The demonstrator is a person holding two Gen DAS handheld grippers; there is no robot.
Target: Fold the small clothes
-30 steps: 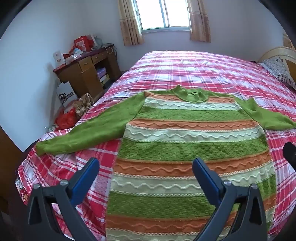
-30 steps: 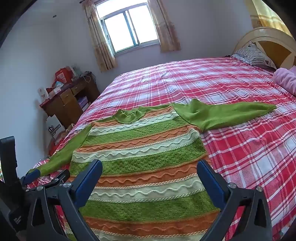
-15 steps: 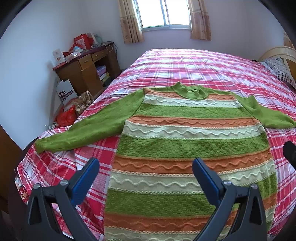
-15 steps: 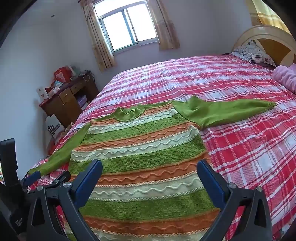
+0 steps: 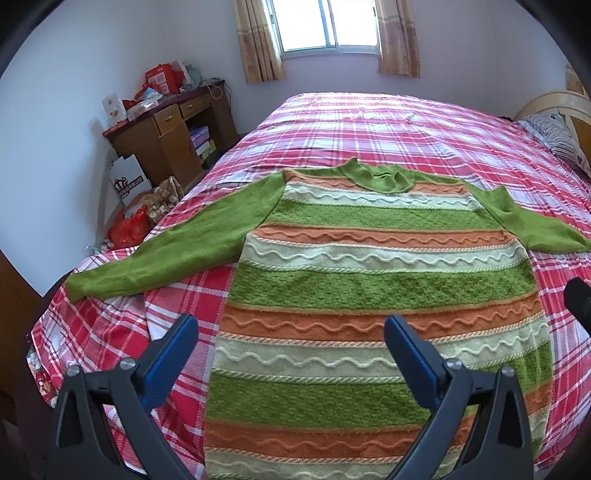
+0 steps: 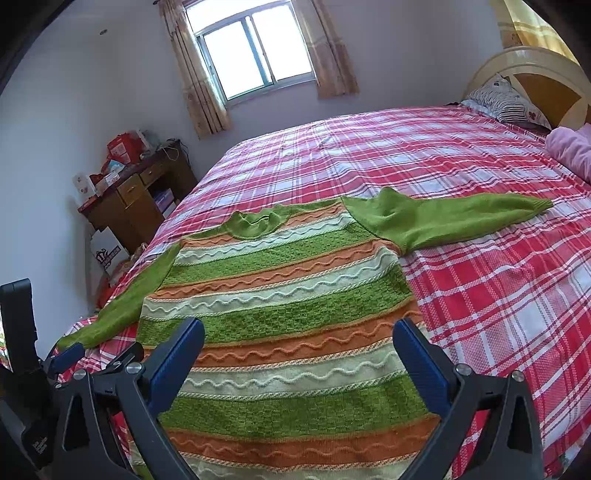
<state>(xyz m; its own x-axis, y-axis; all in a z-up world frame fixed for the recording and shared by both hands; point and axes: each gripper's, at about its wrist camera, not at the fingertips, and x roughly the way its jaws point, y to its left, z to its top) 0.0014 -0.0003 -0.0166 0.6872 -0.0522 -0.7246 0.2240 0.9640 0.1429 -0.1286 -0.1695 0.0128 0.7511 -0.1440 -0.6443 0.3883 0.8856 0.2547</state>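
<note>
Sweater [image 5: 369,280] lies flat on bed [image 6: 480,295], unfolded; left gripper [image 5: 291,339] and right gripper [image 6: 299,343] released, empty; all folds remain.

Both wrist cameras are looking from above the sweater's [image 5: 373,280] hem toward its collar and the window [image 5: 327,24] beyond. The left one is sitting nearer the sweater's desk-side edge, the right one nearer its headboard side; both are sharing the sweater's whole body.
</note>
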